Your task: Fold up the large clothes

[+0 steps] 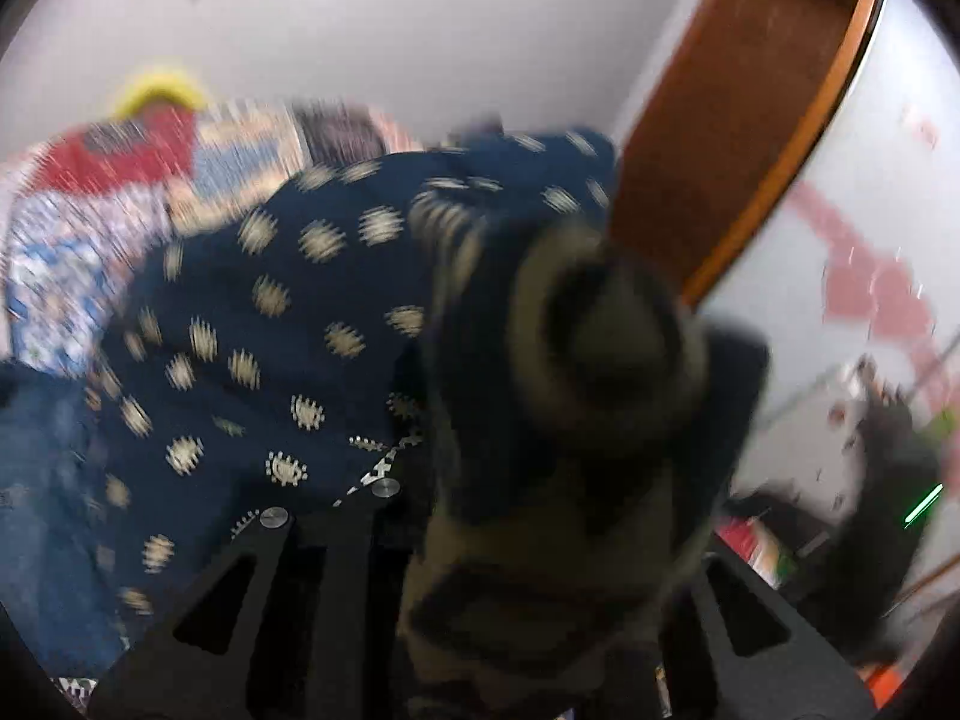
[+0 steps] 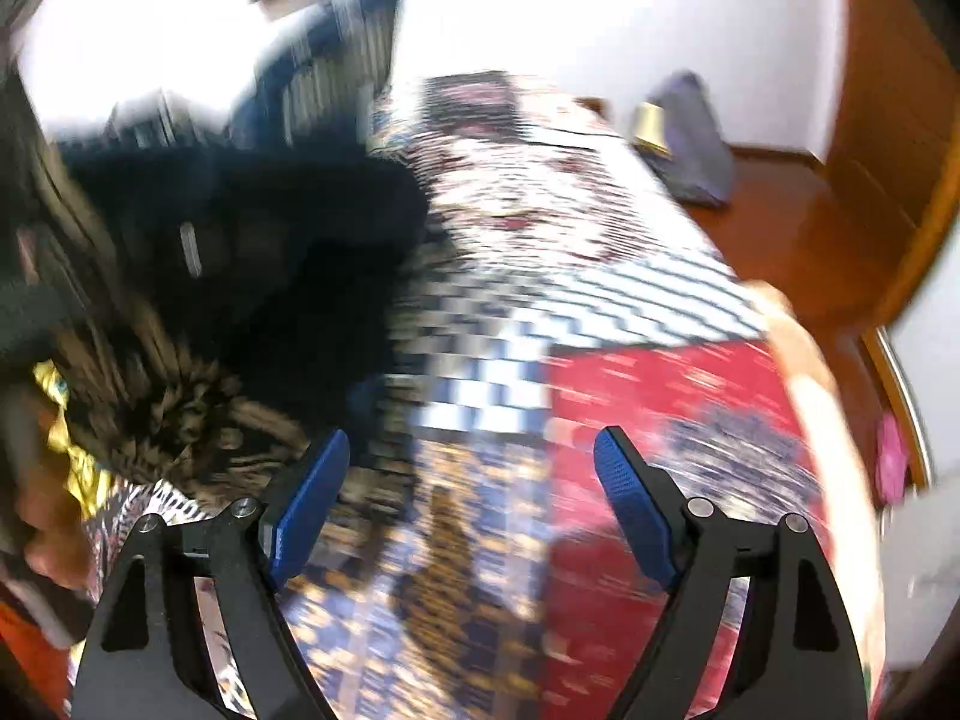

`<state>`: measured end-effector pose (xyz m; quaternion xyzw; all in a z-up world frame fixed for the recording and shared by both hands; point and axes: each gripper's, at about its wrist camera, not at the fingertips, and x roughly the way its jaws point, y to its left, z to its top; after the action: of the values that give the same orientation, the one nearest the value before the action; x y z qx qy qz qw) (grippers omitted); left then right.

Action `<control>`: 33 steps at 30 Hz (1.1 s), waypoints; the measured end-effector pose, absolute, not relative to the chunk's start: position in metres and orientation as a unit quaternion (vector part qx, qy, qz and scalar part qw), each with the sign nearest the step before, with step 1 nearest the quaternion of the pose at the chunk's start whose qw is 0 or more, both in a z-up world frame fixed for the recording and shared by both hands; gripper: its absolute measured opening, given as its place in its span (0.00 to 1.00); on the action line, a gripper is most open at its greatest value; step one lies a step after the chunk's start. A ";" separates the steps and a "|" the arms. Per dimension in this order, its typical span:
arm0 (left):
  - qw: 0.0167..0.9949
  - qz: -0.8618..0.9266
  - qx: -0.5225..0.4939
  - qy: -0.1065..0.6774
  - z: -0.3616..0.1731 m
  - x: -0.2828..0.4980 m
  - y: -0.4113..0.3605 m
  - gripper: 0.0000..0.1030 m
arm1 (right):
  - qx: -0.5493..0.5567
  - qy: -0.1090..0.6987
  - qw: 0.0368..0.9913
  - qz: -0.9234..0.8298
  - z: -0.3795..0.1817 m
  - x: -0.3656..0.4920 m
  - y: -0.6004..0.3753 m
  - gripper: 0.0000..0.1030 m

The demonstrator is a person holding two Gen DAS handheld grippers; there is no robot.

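Observation:
A navy garment (image 1: 270, 312) with cream dotted motifs hangs lifted over the bed in the blurred left wrist view. Its olive-and-cream bordered edge is bunched between the arms of my left gripper (image 1: 480, 540), which is shut on it; the fingertips are hidden by the cloth. In the right wrist view the same dark garment (image 2: 252, 228) lies heaped at the left, its brown striped border (image 2: 180, 414) nearest me. My right gripper (image 2: 474, 480) hovers over the patchwork bedspread (image 2: 630, 408), blue pads (image 2: 312, 498) wide open with nothing between them.
The bed's edge runs along the right, with a wooden floor (image 2: 798, 222) and a grey-purple bag (image 2: 690, 144) beyond it. A brown wooden door frame (image 1: 750, 120) rises close behind the lifted cloth. Yellow cloth (image 2: 66, 450) lies at the far left.

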<state>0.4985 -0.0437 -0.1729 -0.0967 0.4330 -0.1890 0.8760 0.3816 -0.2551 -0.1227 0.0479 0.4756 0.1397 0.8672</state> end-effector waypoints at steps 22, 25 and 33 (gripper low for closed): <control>0.891 -0.198 -0.034 0.408 -0.113 0.397 -0.003 0.82 | 0.069 0.394 0.884 0.241 -0.054 0.377 -0.215 0.79; 0.908 -0.155 -0.015 0.389 -0.105 0.402 0.017 0.89 | 0.047 0.398 0.880 0.254 -0.060 0.383 -0.189 0.79; 0.894 -0.081 0.032 0.440 -0.172 0.426 0.047 0.89 | 0.009 0.493 0.838 0.235 -0.140 0.403 -0.167 0.79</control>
<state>0.4255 0.0470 -0.1723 0.0323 0.4403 -0.0807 0.8937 0.4031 -0.1672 -0.1398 0.0087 0.4935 0.2345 0.8375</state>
